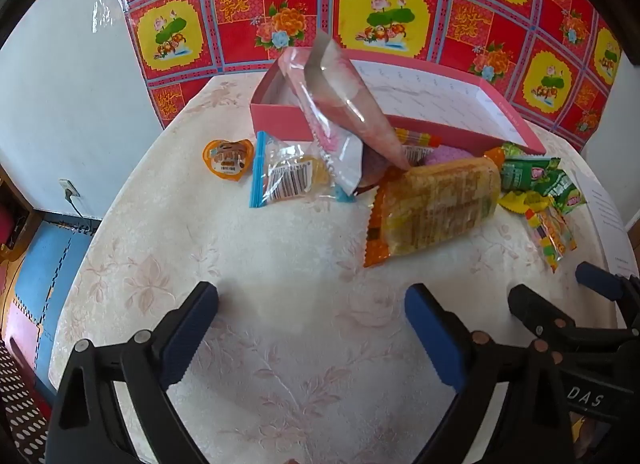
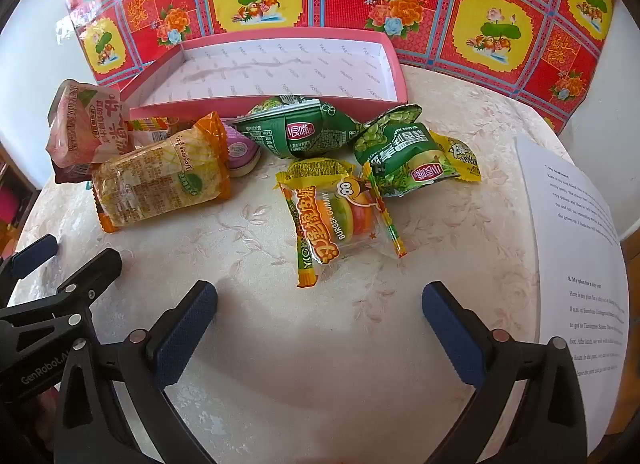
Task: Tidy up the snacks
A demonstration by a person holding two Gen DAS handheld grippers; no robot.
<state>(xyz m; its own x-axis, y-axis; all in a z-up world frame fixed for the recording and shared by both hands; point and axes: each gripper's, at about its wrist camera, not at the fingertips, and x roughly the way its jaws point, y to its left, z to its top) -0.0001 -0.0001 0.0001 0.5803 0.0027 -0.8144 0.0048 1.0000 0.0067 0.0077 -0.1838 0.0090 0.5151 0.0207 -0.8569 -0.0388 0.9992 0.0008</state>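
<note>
The burger gummy pack (image 2: 340,216) lies just beyond the right tool (image 2: 320,318), long axis running near-to-far, box (image 2: 394,76) behind; both tools released, left tool (image 1: 312,320) farther off.

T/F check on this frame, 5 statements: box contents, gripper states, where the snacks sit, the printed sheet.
1. The pink box has no snacks lying inside it. True.
2. The right gripper is shut on the burger gummy pack. False: its jaws are open and the pack lies on the table ahead of them.
3. The left gripper is open and holds nothing. True.
4. The printed sheet lies inside the box. False: it lies on the table at the right edge.
5. The orange heart-shaped snack is stacked on the green packs. False: it lies alone at the left.
</note>
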